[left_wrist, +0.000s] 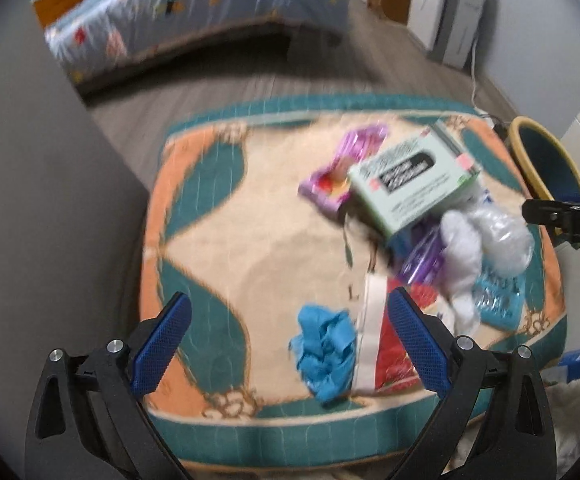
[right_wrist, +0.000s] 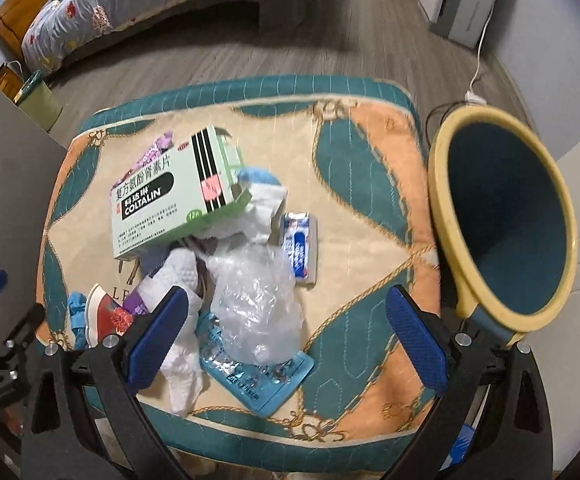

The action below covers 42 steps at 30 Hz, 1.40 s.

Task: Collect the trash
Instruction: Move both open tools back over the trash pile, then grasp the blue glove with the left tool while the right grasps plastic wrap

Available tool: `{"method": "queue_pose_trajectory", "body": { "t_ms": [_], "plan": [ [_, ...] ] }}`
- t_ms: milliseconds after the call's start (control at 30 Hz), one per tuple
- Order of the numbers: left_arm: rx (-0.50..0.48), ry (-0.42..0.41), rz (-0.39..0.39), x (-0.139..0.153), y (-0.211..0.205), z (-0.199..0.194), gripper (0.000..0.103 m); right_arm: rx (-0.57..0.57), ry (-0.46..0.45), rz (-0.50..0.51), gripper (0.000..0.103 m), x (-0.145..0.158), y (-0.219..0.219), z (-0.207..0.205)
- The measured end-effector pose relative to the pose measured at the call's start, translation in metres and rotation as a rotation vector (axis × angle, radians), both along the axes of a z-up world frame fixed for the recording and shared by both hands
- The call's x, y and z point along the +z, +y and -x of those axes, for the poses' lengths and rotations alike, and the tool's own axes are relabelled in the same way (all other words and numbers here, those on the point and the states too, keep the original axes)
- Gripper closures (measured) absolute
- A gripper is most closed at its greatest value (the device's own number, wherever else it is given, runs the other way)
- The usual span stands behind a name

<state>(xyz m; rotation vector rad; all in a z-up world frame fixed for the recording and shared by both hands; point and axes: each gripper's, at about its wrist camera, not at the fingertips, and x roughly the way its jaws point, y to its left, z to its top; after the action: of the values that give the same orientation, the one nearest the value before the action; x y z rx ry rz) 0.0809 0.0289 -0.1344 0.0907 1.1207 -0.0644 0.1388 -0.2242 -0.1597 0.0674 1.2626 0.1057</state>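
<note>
- the trash lay in a loose heap on a quilted cushion [right_wrist: 369,240] patterned in teal, peach and cream.
- the green medicine box [right_wrist: 170,200] sat tilted on top of the heap, its long axis running from near-left up to far-right in the right wrist view, printed face up.
- a clear plastic bag [right_wrist: 256,312] and crumpled white tissue [right_wrist: 178,344] lay just in front of the box; a blue blister pack [right_wrist: 258,384] stuck out from under the bag, one corner pointing toward the camera.
- a small blue-and-white sachet [right_wrist: 299,248] lay beside the bag, its long axis running near to far.
- a bin [right_wrist: 441,208] with a yellow rim and blue inside stood just right of the cushion, its mouth tipped toward the camera.
- the right gripper [right_wrist: 288,344] hung over the near side of the heap, fingers spread wide, holding nothing.
- the left gripper [left_wrist: 288,344] was likewise spread wide and empty.
- only the left wrist view showed clearly a crumpled blue glove [left_wrist: 323,352] between its fingers, a pink-purple wrapper [left_wrist: 343,168] behind the box, and a red packet [left_wrist: 393,360] beside the glove.
- only the right wrist view made the box lettering readable; the left view was blurred.
</note>
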Motion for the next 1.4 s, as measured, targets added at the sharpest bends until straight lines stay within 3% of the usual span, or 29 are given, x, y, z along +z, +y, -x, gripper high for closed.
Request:
{"method": "queue_pose_trajectory", "body": {
  "t_ms": [100, 200, 267, 400, 533, 667, 867, 967, 1133, 1300, 1400],
  "plan": [
    [0.008, 0.068, 0.035, -0.014, 0.005, -0.003, 0.008, 0.015, 0.027, -0.003, 0.012, -0.007, 0.006, -0.001],
    [-0.004, 0.142, 0.015, -0.033, 0.003, -0.005, 0.012, 0.048, 0.051, 0.016, 0.022, -0.015, 0.015, -0.002],
    [-0.015, 0.178, 0.017, -0.042, 0.003, -0.007, 0.028, 0.06, 0.067, 0.022, 0.031, -0.02, 0.018, -0.003],
    [-0.029, 0.215, 0.05, -0.052, 0.001, -0.011, 0.037, 0.083, 0.108, 0.02, 0.055, -0.031, 0.022, -0.004],
    [-0.031, 0.241, 0.133, -0.056, 0.005, -0.015, 0.071, 0.111, 0.12, 0.026, 0.073, -0.035, 0.024, -0.006],
    [-0.023, 0.246, 0.155, -0.055, 0.008, -0.016, 0.079, 0.127, 0.101, 0.023, 0.078, -0.029, 0.025, -0.007],
    [-0.009, 0.172, 0.16, -0.034, 0.011, -0.017, 0.082, 0.088, 0.056, -0.026, 0.082, -0.008, 0.012, -0.009],
    [-0.022, 0.09, 0.126, -0.014, 0.008, -0.015, 0.082, 0.071, 0.005, -0.052, 0.082, 0.011, 0.004, -0.009],
    [-0.014, -0.068, 0.152, 0.024, -0.001, -0.017, 0.082, 0.054, -0.134, -0.012, 0.082, 0.048, 0.003, -0.006],
    [-0.028, -0.15, 0.2, 0.049, -0.014, -0.021, 0.082, 0.093, -0.272, 0.056, 0.085, 0.079, 0.01, -0.004],
    [-0.06, -0.182, 0.193, 0.057, -0.03, -0.025, 0.081, 0.093, -0.32, 0.027, 0.085, 0.092, 0.005, -0.007]
  ]
}}
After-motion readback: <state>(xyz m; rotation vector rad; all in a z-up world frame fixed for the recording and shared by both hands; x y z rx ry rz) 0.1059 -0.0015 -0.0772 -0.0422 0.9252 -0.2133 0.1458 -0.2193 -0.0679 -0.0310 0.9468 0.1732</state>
